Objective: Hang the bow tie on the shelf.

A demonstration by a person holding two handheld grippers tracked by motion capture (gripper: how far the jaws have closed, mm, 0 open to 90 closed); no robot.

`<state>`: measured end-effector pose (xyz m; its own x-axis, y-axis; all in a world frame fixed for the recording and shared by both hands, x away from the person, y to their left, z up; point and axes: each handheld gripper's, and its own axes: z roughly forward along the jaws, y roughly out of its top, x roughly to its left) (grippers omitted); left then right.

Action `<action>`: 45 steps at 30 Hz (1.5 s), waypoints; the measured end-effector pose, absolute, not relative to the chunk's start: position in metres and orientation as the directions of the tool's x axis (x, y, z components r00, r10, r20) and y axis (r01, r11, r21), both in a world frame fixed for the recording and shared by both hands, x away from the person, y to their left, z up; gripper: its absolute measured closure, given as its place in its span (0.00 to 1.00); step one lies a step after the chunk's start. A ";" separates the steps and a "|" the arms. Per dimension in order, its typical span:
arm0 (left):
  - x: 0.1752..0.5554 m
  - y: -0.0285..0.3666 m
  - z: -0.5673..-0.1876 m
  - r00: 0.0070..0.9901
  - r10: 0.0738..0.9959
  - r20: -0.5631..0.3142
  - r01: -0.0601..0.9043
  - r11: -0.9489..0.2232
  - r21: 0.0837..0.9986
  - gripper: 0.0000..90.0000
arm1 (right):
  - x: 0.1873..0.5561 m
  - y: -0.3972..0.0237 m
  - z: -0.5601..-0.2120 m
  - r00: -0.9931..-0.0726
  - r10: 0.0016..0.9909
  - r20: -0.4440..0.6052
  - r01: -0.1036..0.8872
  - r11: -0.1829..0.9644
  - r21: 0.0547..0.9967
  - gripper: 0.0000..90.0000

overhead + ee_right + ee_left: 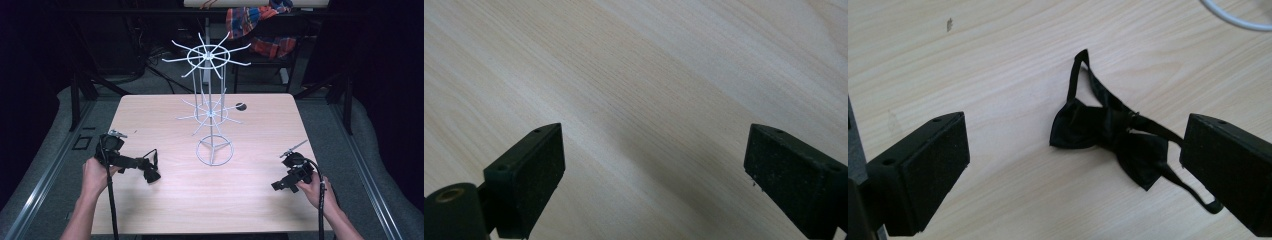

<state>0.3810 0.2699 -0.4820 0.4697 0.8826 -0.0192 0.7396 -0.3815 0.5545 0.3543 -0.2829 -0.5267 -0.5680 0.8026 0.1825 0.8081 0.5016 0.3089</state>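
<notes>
Left claw (1075,165) agape over satiny bow tie (1110,137).

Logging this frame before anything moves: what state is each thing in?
Left gripper: open, fingers either side of the bow tie.
Right gripper: open, holding nothing.
Bow tie: lying flat on the table, strap loose.
Wire rack: upright, hooks bare.

Both hands hold their tools low, left tool (150,175) and right tool (278,186) apparently spread wide.
</notes>
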 end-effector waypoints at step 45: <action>0.410 0.215 -0.541 0.664 0.747 0.036 0.707 -0.643 0.294 0.89 | 0.353 -0.285 -0.528 -0.568 0.804 0.175 0.810 0.508 0.294 0.11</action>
